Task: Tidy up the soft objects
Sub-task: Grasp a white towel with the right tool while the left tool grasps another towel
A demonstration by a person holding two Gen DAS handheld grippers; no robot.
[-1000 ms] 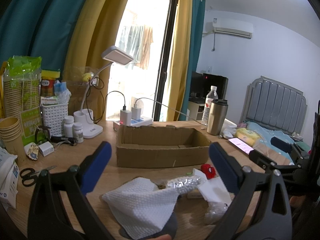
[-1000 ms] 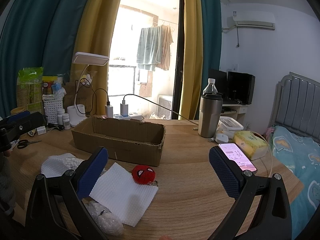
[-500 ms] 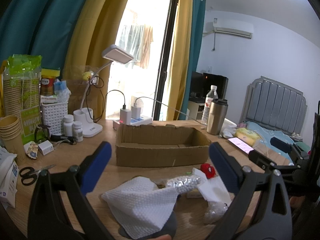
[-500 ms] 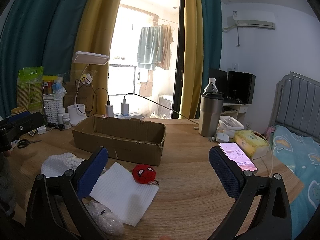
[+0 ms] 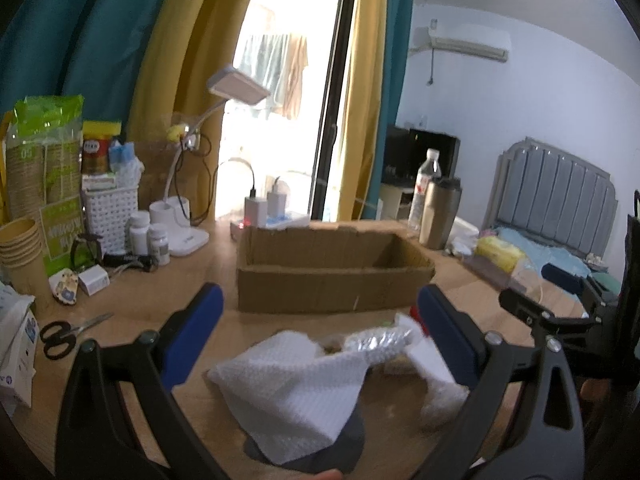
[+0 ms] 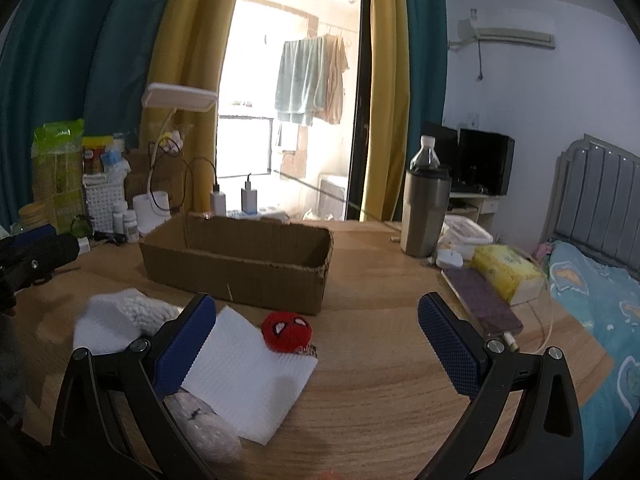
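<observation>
Before box (image 6: 240,268), bare tabletop (image 6: 380,360)

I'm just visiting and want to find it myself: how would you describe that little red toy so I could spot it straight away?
Start at the long open cardboard box in the middle of the wooden table. Just in front of its near right corner lies a flat white paper towel, and the red toy sits on the towel's far corner. It is the only red thing there: a small round plush with white eyes and black web lines.
</observation>
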